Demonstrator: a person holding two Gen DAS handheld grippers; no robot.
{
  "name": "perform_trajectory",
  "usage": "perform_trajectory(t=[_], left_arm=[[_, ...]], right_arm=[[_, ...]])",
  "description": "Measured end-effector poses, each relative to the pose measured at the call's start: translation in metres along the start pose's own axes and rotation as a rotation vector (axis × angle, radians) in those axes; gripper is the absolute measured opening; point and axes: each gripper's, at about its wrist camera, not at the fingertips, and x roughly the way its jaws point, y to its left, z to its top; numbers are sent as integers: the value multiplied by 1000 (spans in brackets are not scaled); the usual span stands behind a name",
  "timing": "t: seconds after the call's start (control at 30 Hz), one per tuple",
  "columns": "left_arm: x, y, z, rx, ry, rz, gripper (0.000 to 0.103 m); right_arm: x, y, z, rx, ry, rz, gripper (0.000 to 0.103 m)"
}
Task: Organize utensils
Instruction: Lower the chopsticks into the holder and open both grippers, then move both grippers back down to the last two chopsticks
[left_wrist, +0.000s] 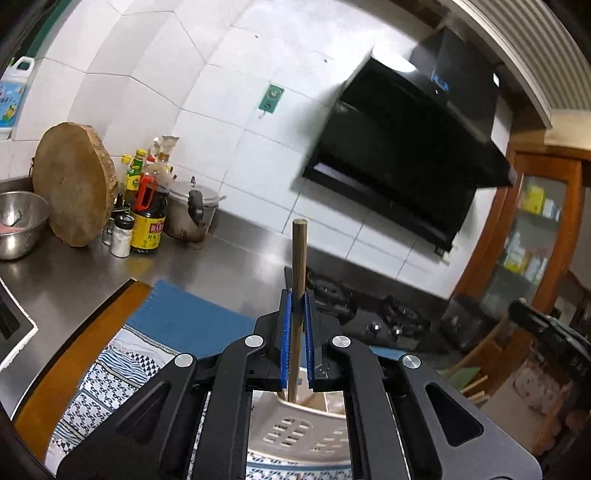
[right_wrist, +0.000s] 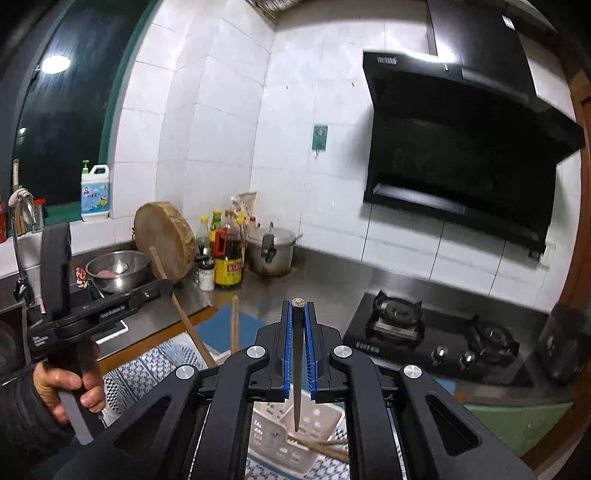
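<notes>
The left gripper (left_wrist: 296, 295) is clamped on 1 wooden chopstick (left_wrist: 297, 280), held upright between its blue pads with the lower tip inside the white perforated utensil basket (left_wrist: 295, 428). The right gripper (right_wrist: 297, 306) is clamped on 1 dark chopstick (right_wrist: 296, 369) — tip pointing down over the same basket (right_wrist: 317, 421), where further wooden chopsticks (right_wrist: 325, 445) lie. The basket sits on a patterned cloth (left_wrist: 110, 384) on the steel counter (left_wrist: 74, 273).
</notes>
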Motion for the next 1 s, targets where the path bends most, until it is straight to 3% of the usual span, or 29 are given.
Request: perform_trajectory(t=[0.1,0.27,0.4,0.67,0.8,1.0], left_arm=[[1,0,-3,7,13,6,7],[2,-4,-4,40,35,1,9],[-2,-9,-3,59,34,5,28],[-25,-19,-8,129,59,6,28],[-40,-20,-21,176,110,17,35],[-57,-16,-54,210,221,27,35]], right_arm=[[8,-5,-12,26,32,-5,10],[8,-11,-24,59,50,-23,29],[-1,-14,-31,75,56,-26,30],[-31,-2,-67,109,110,-2,37],[-44,17,-100,103,173,9,38],[-53,52,-149,99,288,69,38]])
